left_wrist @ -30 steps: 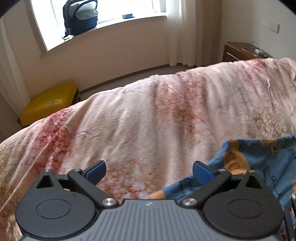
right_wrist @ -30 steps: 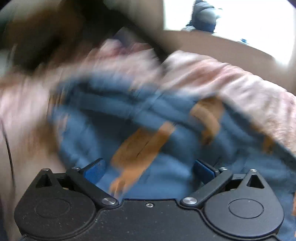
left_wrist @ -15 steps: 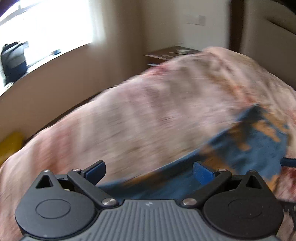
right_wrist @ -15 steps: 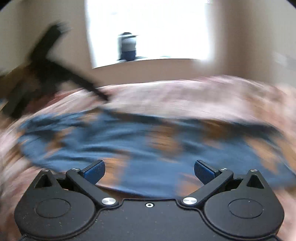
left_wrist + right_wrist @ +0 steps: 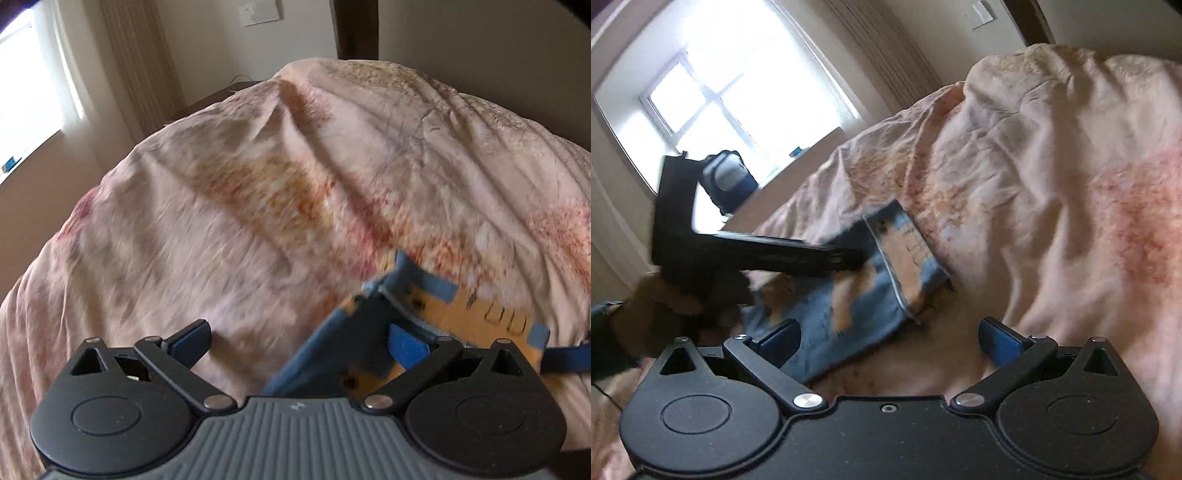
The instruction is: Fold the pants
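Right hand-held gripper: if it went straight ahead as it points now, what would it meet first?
Probably the blue pants lying on the pink bedspread, just ahead of the open right hand-held gripper; depth is unclear.

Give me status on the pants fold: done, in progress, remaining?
Done: the blue pants with orange print lie on the pink floral bedspread as a compact, seemingly layered bundle. In hand: the left gripper reaches in at their edge; both it and the right gripper are open, gripping nothing. Left: likely a final fold or tidy; blur hides whether the edges line up.
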The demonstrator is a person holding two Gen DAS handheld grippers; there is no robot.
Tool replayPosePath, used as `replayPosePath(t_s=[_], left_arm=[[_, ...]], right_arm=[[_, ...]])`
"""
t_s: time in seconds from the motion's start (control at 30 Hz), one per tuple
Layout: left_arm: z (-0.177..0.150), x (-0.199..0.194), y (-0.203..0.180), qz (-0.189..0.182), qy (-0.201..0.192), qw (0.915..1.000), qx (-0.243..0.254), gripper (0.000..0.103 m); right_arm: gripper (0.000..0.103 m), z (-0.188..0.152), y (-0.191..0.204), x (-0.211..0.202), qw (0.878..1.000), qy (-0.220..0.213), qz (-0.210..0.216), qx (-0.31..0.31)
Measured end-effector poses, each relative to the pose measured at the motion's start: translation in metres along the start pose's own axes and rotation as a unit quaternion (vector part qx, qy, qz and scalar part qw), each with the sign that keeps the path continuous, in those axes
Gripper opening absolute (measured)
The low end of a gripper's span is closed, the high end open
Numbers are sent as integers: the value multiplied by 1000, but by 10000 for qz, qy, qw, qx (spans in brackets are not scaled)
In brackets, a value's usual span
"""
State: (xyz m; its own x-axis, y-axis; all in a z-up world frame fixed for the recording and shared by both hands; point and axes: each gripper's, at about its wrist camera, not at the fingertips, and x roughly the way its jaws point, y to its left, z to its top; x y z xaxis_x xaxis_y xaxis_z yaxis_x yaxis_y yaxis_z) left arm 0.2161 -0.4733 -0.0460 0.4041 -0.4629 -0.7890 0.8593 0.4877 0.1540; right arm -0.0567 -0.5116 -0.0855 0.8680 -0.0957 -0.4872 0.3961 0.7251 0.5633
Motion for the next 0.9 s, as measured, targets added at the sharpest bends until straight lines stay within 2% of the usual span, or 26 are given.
replayPosePath(t_s=[0.07, 0.17, 0.23, 0.33, 0.43, 0.5, 0.57, 0.63, 0.7, 0.73, 0.77, 0.8, 0.87, 0.9], left_arm=[[6, -1, 1, -50, 59, 10000, 22, 103], [12, -12, 5, -141, -58, 9997, -165, 103], [17, -19, 6, -274, -139, 9989, -363, 103], [21, -30, 7, -555, -157, 9953, -780, 103], [19, -42, 6, -862, -94, 9908, -1037, 103], [21, -48, 3, -1033, -37, 9886, -1096, 103], [22, -56, 4, -1242, 20, 9847, -1218, 102], [22, -62, 8, -1444, 17, 9792, -1423, 102], [22, -67, 14, -1606, 16, 9724, -1690, 102], [22, -69, 17, -1699, 16, 9679, -1854, 102], [22, -70, 21, -1793, 29, 9631, -2006, 102], [22, -70, 23, -1885, 64, 9588, -2123, 102], [23, -68, 25, -2015, 196, 9538, -2221, 102], [24, -66, 24, -2011, 274, 9546, -2182, 102]], right_arm=[[103, 1, -1, 2, 9999, -49, 105, 105], [103, 6, -11, -1, 9987, -177, 304, 380], [102, 6, -11, 0, 9987, -195, 246, 393], [95, 8, -7, 2, 9990, -233, -46, 377], [78, 8, -6, 2, 9981, -306, -231, 473], [47, 11, -8, 3, 9958, -362, -541, 640], [34, 11, -9, 3, 9945, -401, -657, 707], [29, 11, -7, 3, 9946, -452, -690, 638], [21, 5, 22, 0, 9913, -623, -1081, -425], [18, 5, 22, 0, 9913, -623, -1081, -425], [18, 0, 38, 1, 9847, -674, -1257, -997], [18, -9, 61, 5, 9679, -719, -1485, -1898], [18, -19, 81, 10, 9489, -749, -1618, -2605], [17, -23, 87, 12, 9421, -740, -1666, -2815]])
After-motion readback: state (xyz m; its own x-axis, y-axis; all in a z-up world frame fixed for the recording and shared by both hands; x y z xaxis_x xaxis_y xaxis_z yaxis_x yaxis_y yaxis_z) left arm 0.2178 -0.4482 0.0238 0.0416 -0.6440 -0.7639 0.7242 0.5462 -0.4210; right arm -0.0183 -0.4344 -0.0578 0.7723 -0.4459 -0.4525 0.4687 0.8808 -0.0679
